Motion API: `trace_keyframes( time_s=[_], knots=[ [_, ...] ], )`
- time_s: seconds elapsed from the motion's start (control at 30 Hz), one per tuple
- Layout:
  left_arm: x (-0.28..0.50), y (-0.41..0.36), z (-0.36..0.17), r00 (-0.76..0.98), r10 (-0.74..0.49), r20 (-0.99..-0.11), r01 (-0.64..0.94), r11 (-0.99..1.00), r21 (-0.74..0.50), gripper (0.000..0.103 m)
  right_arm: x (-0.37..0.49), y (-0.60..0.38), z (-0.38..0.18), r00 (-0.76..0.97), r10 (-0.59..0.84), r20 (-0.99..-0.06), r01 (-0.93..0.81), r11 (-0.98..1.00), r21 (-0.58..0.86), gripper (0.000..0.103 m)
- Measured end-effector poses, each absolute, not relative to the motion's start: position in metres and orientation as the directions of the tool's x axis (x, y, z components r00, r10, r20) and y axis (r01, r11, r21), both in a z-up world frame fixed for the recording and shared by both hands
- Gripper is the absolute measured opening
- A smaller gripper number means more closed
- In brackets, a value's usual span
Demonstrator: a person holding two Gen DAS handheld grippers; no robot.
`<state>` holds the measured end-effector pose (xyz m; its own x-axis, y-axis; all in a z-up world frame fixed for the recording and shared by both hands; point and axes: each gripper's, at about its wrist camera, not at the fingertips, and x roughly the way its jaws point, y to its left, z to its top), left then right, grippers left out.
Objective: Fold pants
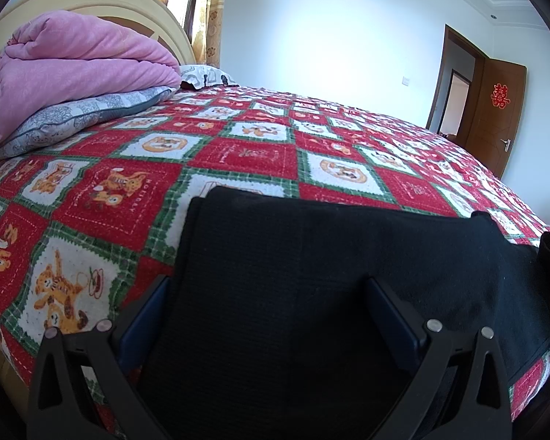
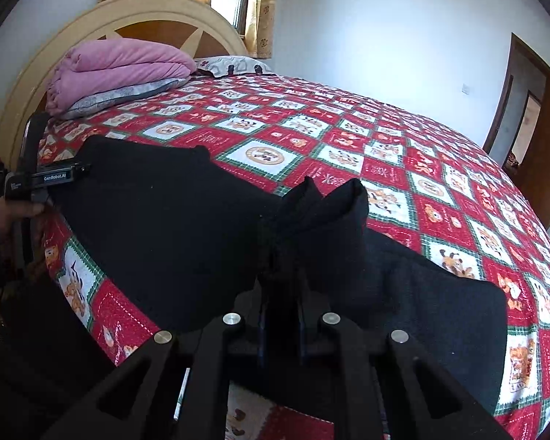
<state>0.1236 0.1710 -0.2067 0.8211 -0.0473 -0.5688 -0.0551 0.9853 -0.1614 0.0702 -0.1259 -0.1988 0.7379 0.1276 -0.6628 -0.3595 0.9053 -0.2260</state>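
While its fingers are pinching a bunched fold of the one pair of black pants (image 2: pixel 172 227), the right gripper (image 2: pixel 280 315) is lifting it; the left gripper (image 1: pixel 267 315) is straddling the cloth, fingers apart. The pants are stretching sideways along the near edge of the quilted bed (image 1: pixel 245 154).

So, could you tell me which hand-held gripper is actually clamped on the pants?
The right hand-held gripper: shut on bunched black pants. The left hand-held gripper stands open over them.

Left gripper (image 1: pixel 271 315): fingers spread wide, low and level. Right gripper (image 2: pixel 280 308): fingers nearly together, pinching cloth. Left hand (image 2: pixel 9 216) gripped its handle.
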Motion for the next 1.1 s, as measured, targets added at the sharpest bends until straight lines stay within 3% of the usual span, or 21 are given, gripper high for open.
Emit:
trace_keyframes(
  time_s=[0.73, 0.9, 1.1],
  knots=[
    [0.123, 0.17, -0.206, 0.823, -0.046, -0.566, -0.056, 0.985, -0.161, 0.103, 0.08, -0.103, -0.231, 0.704, 0.116, -0.701, -0.391, 0.887, -0.247, 0.014],
    [0.123, 0.171, -0.206, 0.821, -0.048, -0.569, -0.055, 0.985, -0.161, 0.103, 0.078, -0.105, -0.228, 0.696, 0.134, -0.706, -0.397, 0.891, -0.222, 0.024],
    [0.125, 0.17, -0.206, 0.821, -0.049, -0.569, -0.053, 0.986, -0.16, 0.103, 0.065, -0.127, -0.204, 0.684, 0.246, -0.687, -0.388, 0.92, -0.056, 0.03]
  ],
)
